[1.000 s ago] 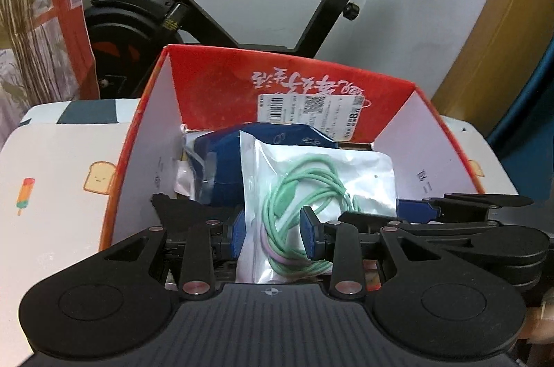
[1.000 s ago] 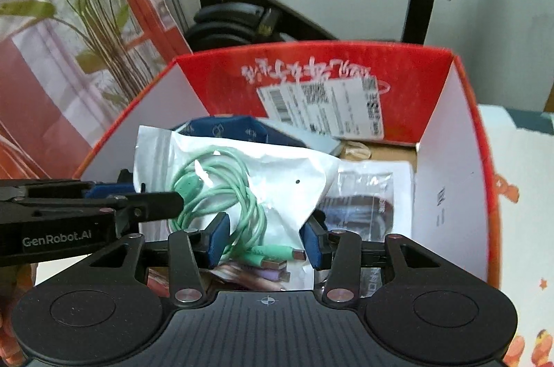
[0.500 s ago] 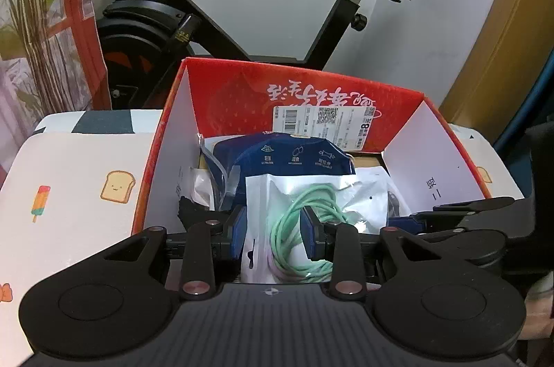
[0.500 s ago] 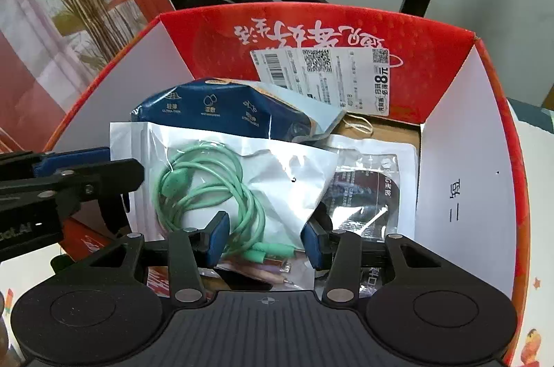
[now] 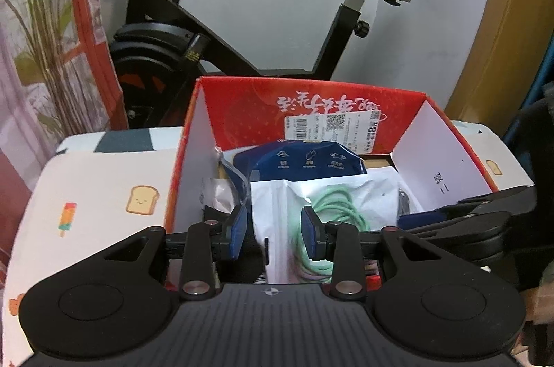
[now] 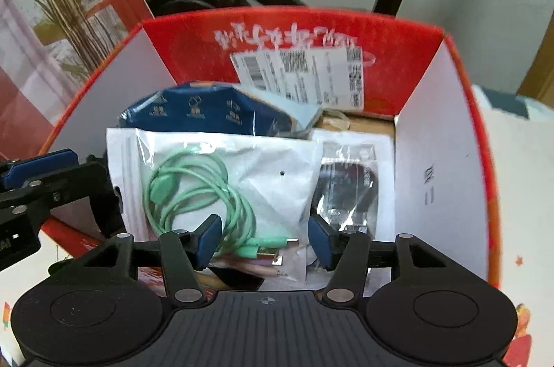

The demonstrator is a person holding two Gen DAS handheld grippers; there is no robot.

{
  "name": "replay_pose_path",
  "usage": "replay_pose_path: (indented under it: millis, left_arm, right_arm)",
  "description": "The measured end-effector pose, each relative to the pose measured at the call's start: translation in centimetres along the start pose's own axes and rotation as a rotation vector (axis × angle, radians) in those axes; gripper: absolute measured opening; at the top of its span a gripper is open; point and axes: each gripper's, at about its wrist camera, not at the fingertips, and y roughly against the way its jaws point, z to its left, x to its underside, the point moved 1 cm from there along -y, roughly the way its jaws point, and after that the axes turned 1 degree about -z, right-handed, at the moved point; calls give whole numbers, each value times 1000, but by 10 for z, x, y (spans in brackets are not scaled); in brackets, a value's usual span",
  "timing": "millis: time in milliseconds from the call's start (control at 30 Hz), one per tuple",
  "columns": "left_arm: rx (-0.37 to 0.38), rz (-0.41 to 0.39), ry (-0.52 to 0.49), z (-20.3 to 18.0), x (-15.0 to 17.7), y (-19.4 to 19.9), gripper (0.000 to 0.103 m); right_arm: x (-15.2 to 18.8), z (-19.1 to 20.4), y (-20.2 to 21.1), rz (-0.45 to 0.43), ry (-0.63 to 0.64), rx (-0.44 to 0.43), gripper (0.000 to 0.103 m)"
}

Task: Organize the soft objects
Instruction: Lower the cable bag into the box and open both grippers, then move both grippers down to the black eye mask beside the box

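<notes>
A white pouch with a coiled green cable [image 6: 263,166] lies in the red box with white inner walls [image 6: 277,31], on top of a dark blue pouch [image 6: 207,114]. My right gripper [image 6: 264,240] hangs over the white pouch's near edge. Its jaws are opening, and there are gaps between pads and pouch. My left gripper [image 5: 273,233] is at the same pouch [image 5: 277,204] from the left, jaws also opening and pads off it. The right gripper's fingers [image 5: 477,211] show at the box's [image 5: 242,104] right side. The blue pouch [image 5: 304,159] lies behind.
A clear packet with something dark inside [image 6: 349,180] lies at the right inside the box. The box stands on a cloth printed with toast and ice lollies [image 5: 104,187]. Behind it are a black exercise bike [image 5: 207,48], a plant [image 5: 41,20] and a wooden panel [image 5: 502,20].
The white cable pouch has come down into the box, onto the blue pouch. Both grippers' jaws stand wider apart than before and have drawn back a little.
</notes>
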Motion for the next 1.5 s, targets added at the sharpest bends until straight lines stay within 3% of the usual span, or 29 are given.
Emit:
replay_pose_path:
  millis: [100, 167, 267, 333, 367, 467, 567, 800, 967, 1300, 1500]
  left_arm:
    - [-12, -15, 9, 2, 0, 7, 67]
    - [-8, -38, 22, 5, 0, 15, 72]
    - [-16, -73, 23, 6, 0, 28, 82]
    - [-23, -90, 24, 6, 0, 35, 101]
    - [-25, -98, 27, 6, 0, 39, 102]
    - [-51, -129, 21, 4, 2, 51, 103]
    - [-76, -142, 6, 1, 3, 61, 103]
    - [-111, -166, 3, 2, 10, 81, 103]
    - [-136, -187, 8, 6, 23, 95, 103]
    - [-185, -198, 58, 25, 68, 120, 103]
    - [-175, -168, 125, 39, 101, 121, 103]
  right_arm:
    - [1, -1, 15, -51, -18, -48, 60]
    - [3, 0, 26, -81, -9, -69, 66]
    - [5, 5, 42, -128, 18, -48, 84]
    - [6, 6, 51, -163, 27, -44, 92]
    - [7, 6, 56, -178, 33, -38, 96]
    - [10, 6, 67, -207, 34, -41, 103]
    - [13, 3, 74, -215, 17, -67, 103]
    - [26, -3, 92, -272, -2, -5, 103]
    - [42, -5, 104, -317, 8, -6, 103]
    - [83, 6, 129, -439, 114, 2, 103]
    - [112, 6, 126, -455, 100, -18, 103]
